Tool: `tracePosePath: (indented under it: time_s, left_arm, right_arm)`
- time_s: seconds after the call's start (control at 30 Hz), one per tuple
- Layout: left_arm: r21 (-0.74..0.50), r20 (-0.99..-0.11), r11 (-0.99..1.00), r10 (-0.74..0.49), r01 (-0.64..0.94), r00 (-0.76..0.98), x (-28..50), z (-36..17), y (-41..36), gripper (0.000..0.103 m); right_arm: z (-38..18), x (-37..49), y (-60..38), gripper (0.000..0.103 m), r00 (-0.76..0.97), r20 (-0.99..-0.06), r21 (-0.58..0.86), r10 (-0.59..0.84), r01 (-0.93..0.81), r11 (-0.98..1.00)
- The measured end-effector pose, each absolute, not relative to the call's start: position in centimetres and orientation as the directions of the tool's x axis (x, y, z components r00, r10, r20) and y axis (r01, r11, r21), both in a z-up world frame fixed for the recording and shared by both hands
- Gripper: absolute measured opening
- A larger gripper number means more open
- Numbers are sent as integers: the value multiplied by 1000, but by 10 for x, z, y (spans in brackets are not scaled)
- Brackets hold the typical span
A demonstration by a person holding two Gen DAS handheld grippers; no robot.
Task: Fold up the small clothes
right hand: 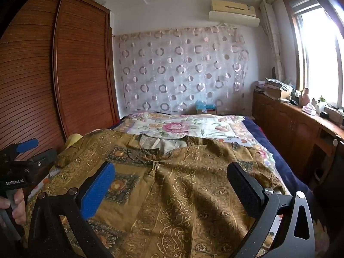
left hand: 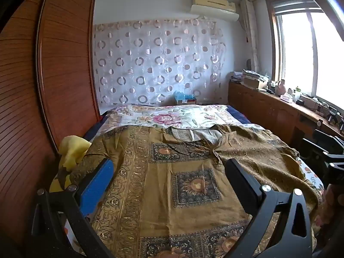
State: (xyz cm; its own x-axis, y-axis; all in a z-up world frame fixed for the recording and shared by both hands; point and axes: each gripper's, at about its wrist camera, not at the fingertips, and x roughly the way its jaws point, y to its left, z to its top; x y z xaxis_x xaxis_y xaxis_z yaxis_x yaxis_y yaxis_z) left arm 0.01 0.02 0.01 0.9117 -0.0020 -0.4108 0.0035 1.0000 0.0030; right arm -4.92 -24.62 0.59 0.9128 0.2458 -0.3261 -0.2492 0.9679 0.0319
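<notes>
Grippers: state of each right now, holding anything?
Left gripper: open, holding nothing, above the brown patterned garment.
Right gripper: open, holding nothing, above the same garment.

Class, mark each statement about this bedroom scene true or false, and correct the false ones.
1. The brown patterned garment lies spread on the bed. True.
2. The left gripper is shut on the garment. False: its jaws stand wide open, holding nothing.
3. The right gripper is open. True.
4. The garment is already folded into a small square. False: it lies unfolded, neckline towards the far end.
5. A yellow cloth lies beside the wardrobe. True.
</notes>
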Motion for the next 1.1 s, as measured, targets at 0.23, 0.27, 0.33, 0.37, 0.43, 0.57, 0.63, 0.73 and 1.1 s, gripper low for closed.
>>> tracePosePath:
  time_s: [0.23,0.27,0.33,0.37,0.43,0.57,0.63,0.73,1.1]
  left_arm:
    - [2,-402,1000,-4,5,916,0,0,1,103]
    - [3,-400,1000,-3,5,917,0,0,1,103]
    - [3,-400,1000,-3,5,917,0,0,1,103]
    - [1,-399,1000,-4,5,917,0,0,1,103]
    - [1,-398,1000,-6,6,918,-1,0,1,103]
    - [1,-395,1000,-6,7,919,-2,9,0,103]
    - [2,-394,1000,-5,6,919,-3,9,0,103]
    - [3,-392,1000,-5,6,920,-3,9,0,103]
    - [1,-389,1000,-7,8,921,-4,15,1,103]
  right_arm:
    - [5,-49,-246,103,917,-318,32,242,-245,969]
    - [4,-48,-246,103,916,-318,32,243,-246,969]
    - [4,-48,-245,103,918,-316,33,242,-244,969]
    - [6,-50,-245,103,918,-315,34,243,-245,969]
    - [6,-49,-244,103,918,-314,34,242,-243,969]
    - [6,-52,-243,103,920,-308,36,242,-243,969]
    - [6,-52,-243,103,920,-309,35,242,-243,969]
    - [6,-52,-244,103,920,-309,35,242,-244,969]
    - [7,-50,-245,103,918,-311,36,248,-249,968]
